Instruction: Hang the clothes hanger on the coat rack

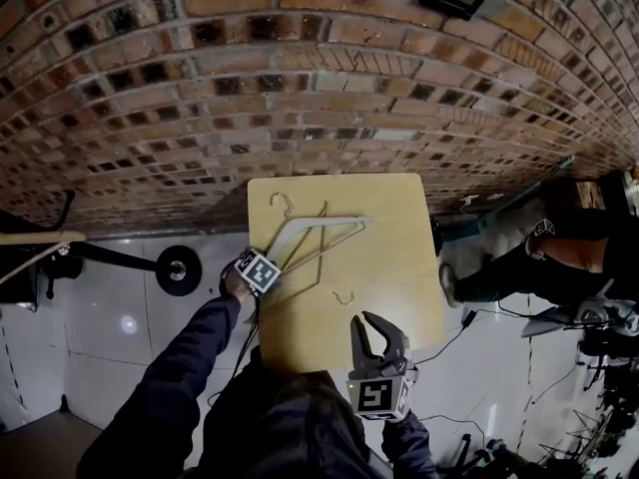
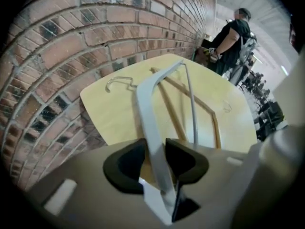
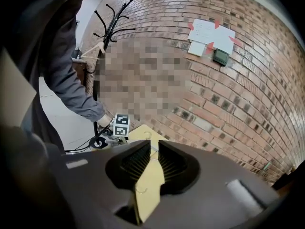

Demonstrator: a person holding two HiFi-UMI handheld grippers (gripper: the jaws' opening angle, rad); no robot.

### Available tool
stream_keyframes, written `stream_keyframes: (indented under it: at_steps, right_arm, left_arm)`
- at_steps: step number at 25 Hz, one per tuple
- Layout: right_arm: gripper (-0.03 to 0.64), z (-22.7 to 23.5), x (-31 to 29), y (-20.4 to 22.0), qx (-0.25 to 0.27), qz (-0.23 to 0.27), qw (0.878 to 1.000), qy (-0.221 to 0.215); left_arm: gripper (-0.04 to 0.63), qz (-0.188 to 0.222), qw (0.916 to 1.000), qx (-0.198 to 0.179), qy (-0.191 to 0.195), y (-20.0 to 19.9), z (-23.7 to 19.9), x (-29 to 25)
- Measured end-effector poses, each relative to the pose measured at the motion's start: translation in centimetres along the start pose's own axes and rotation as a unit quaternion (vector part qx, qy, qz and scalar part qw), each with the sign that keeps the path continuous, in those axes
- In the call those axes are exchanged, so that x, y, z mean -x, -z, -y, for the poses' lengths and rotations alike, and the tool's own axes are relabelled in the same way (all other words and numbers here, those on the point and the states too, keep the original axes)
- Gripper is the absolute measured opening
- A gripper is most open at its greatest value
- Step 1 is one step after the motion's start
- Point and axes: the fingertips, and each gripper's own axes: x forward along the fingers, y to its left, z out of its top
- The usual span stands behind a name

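Note:
A white hanger (image 1: 315, 226) lies on the yellow table (image 1: 399, 267), its hook toward the brick wall. A thin wooden hanger (image 1: 321, 257) lies partly under it. My left gripper (image 1: 270, 263) is down at the table's left edge. In the left gripper view one arm of the white hanger (image 2: 152, 113) runs between the open jaws of my left gripper (image 2: 155, 159), with the pads close on either side. My right gripper (image 1: 371, 329) hovers over the table's front edge, jaws a little apart and empty (image 3: 153, 151). The black coat rack (image 3: 112, 18) stands to the left with a wooden hanger (image 3: 91, 51) on it.
The brick wall (image 1: 300, 88) runs right behind the table. The rack's round base (image 1: 178, 269) sits on the floor left of the table. A person (image 1: 559, 257) stands at the right among cables and equipment. Papers (image 3: 209, 35) are taped to the wall.

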Motion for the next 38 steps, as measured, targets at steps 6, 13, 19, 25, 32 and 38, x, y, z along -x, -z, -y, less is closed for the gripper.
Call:
stream_keyframes:
  at_steps: [6, 13, 19, 25, 32, 38]
  right_arm:
    - [0.057, -0.1, -1.2, 0.1, 0.001, -0.002, 1.0, -0.013]
    - [0.055, -0.9, -2.2, -0.3, 0.01, 0.004, 1.0, -0.023]
    - [0.049, -0.8, -1.9, -0.9, 0.016, 0.002, 1.0, -0.017]
    - [0.049, -0.2, -1.4, -0.6, 0.014, -0.003, 1.0, -0.005]
    - [0.049, -0.8, -1.7, -0.2, 0.022, -0.001, 1.0, -0.003]
    - [0.049, -1.5, -3.1, 0.9, 0.032, -0.008, 0.999, -0.008]
  left_arm:
    - [0.146, -0.04, 0.9992, 0.004, 0.01, -0.3, -0.2, -0.8]
    - [0.143, -0.053, 0.9985, 0.003, 0.01, -0.4, -0.2, -1.2]
    - [0.106, -0.029, 0.9995, 0.0, 0.012, -0.2, -0.3, -0.6]
    - [0.108, -0.002, 0.998, -0.063, -0.007, -0.9, 0.3, 1.1]
    - [0.105, 0.054, 0.9948, -0.086, -0.004, -1.8, 1.5, 5.4]
    - [0.104, 0.06, 0.9927, -0.105, 0.001, -0.9, 2.4, 6.7]
